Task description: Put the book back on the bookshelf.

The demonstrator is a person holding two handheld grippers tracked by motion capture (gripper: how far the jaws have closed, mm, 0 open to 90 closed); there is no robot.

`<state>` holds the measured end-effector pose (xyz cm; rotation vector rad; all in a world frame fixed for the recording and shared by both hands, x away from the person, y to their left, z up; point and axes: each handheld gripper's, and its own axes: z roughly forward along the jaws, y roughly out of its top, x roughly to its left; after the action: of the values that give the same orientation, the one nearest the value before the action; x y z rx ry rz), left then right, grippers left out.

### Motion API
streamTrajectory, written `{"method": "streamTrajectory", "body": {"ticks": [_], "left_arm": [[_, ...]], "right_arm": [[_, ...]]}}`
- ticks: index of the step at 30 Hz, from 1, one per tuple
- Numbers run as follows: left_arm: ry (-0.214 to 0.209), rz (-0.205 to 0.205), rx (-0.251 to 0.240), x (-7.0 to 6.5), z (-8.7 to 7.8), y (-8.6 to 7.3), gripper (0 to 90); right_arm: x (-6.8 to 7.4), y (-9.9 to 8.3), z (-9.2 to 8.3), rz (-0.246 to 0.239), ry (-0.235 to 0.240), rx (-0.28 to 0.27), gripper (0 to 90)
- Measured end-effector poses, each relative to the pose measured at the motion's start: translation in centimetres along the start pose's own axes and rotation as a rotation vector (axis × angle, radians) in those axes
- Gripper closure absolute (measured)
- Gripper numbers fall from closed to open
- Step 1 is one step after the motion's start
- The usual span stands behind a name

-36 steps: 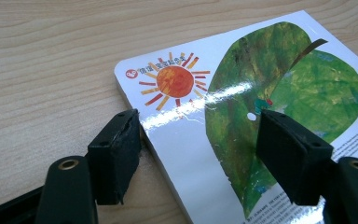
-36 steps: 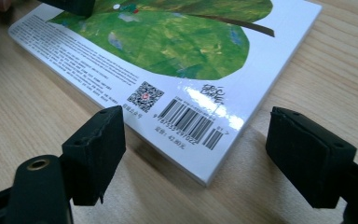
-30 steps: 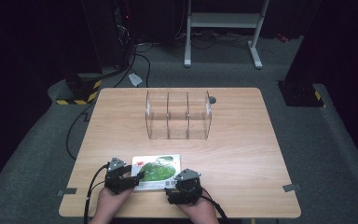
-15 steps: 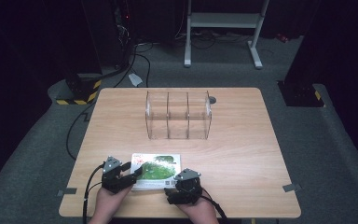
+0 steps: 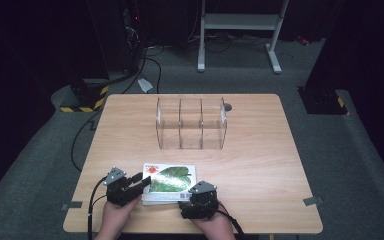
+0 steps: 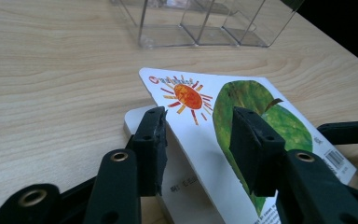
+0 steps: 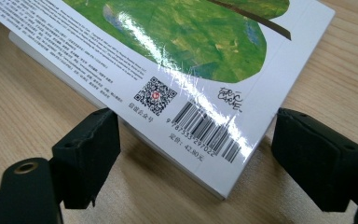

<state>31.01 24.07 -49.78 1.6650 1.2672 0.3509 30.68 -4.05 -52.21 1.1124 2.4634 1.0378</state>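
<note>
While it lies flat, the book runs left-right across the table.

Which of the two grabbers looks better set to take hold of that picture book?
Probably the right gripper: its open jaws straddle the picture book corner by the barcode. The left gripper also stands open, over the book's top face.
</note>
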Motion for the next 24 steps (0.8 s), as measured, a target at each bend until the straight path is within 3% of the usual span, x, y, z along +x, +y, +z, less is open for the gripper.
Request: {"method": "streamTrajectory", "body": {"ticks": [5, 10, 14, 19, 24], "left_arm": [[0.021, 0.046, 0.009, -0.4, 0.2, 0.3, 54.2], [0.028, 0.033, 0.058, 0.3, 1.2, -0.4, 53.3], [0.041, 0.039, 0.110, 0.9, 2.2, -1.0, 52.7], [0.037, -0.001, 0.161, 0.7, 2.5, -1.6, 45.4], [0.028, -0.068, 0.136, 0.7, 2.3, -1.5, 46.8]], "right_arm": [[0.2, 0.0, 0.0, -0.003, 0.002, 0.021, 9.6], [0.4, -0.1, 0.1, -0.038, -0.024, 0.022, 10.0], [0.3, -0.1, 0.1, -0.021, -0.021, 0.014, 11.4], [0.2, -0.2, 0.0, -0.019, -0.016, 0.011, 12.2], [0.0, -0.2, -0.1, -0.004, -0.002, 0.003, 12.4]]}}
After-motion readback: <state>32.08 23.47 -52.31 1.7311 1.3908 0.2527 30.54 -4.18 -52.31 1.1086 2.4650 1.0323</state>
